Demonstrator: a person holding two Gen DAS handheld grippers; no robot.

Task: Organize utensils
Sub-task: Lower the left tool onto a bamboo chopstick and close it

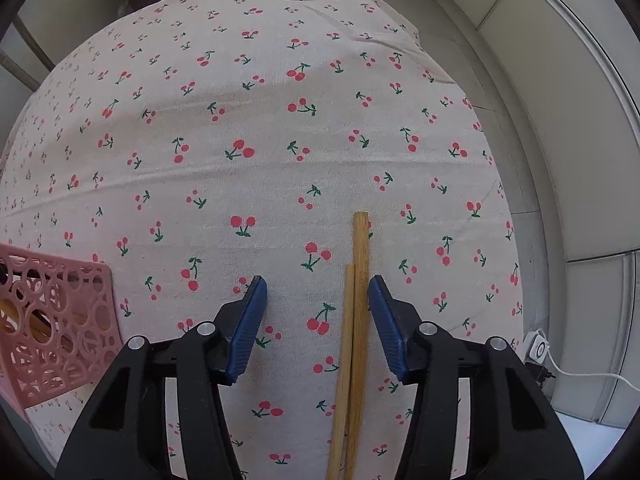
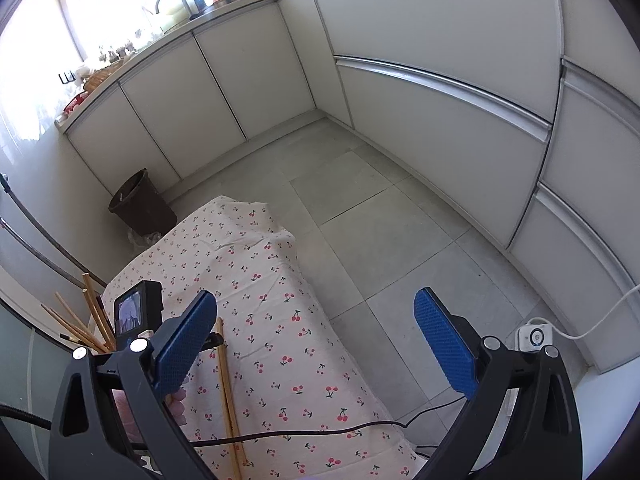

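Two wooden chopsticks (image 1: 354,340) lie side by side on the cherry-print tablecloth (image 1: 248,120). My left gripper (image 1: 318,292) is open and low over them; they run between its blue pads, close to the right pad (image 1: 386,320). A pink perforated basket (image 1: 52,320) stands at the left edge. In the right wrist view the same chopsticks (image 2: 228,396) lie on the cloth, and several more sticks (image 2: 86,326) stand up at the left. My right gripper (image 2: 316,336) is open and empty, held high above the table's right side and the floor.
The table's right edge (image 1: 508,216) drops to a grey tiled floor (image 2: 380,220). White cabinets (image 2: 440,60) line the room. A brown bin (image 2: 140,204) stands beyond the table. A white plug box with cable (image 2: 534,338) lies on the floor. A black cable (image 2: 300,432) crosses the cloth.
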